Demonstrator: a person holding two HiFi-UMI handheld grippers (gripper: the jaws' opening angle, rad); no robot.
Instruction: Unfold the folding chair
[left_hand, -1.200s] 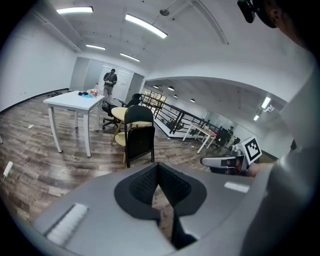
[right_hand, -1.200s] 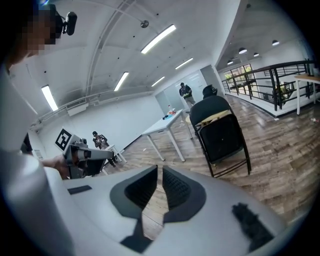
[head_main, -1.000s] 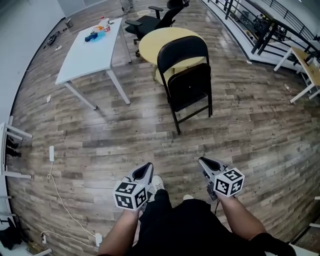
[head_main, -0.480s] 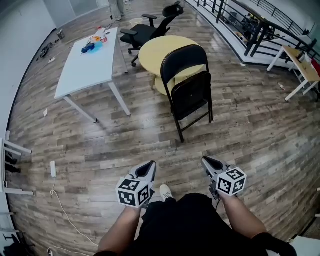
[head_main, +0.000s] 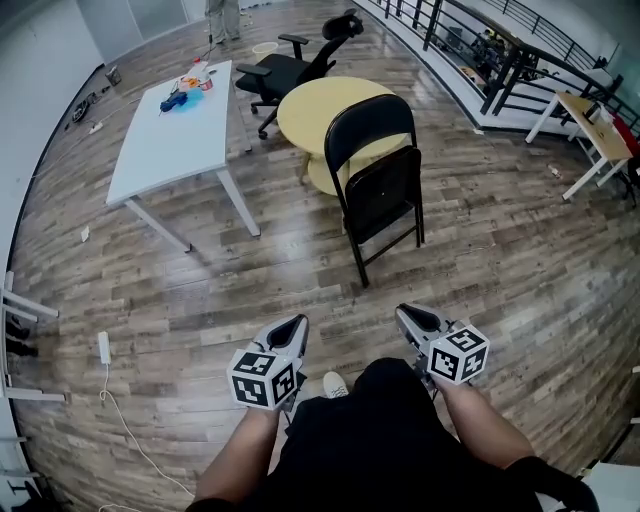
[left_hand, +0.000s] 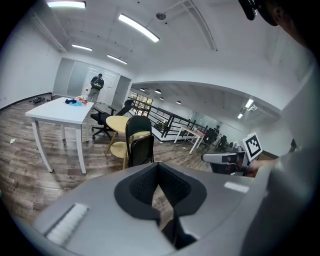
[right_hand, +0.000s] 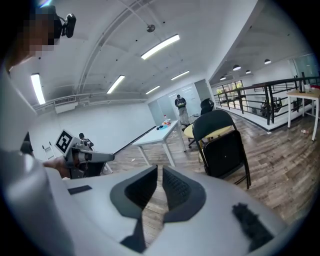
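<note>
Folding chair (head_main: 382, 190) not yet unfolded, untouched; L gripper (head_main: 294, 326) shut, R gripper (head_main: 406, 316) barely ajar, both empty, well short of chair

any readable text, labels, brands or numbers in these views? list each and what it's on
No readable words, numbers or brands in any view.
Left gripper, marker cube: black-and-white square pattern, no letters or digits.
Right gripper, marker cube: same kind of pattern, no letters or digits.
Folding chair: no label visible.
Items on the white table: too small to read.
</note>
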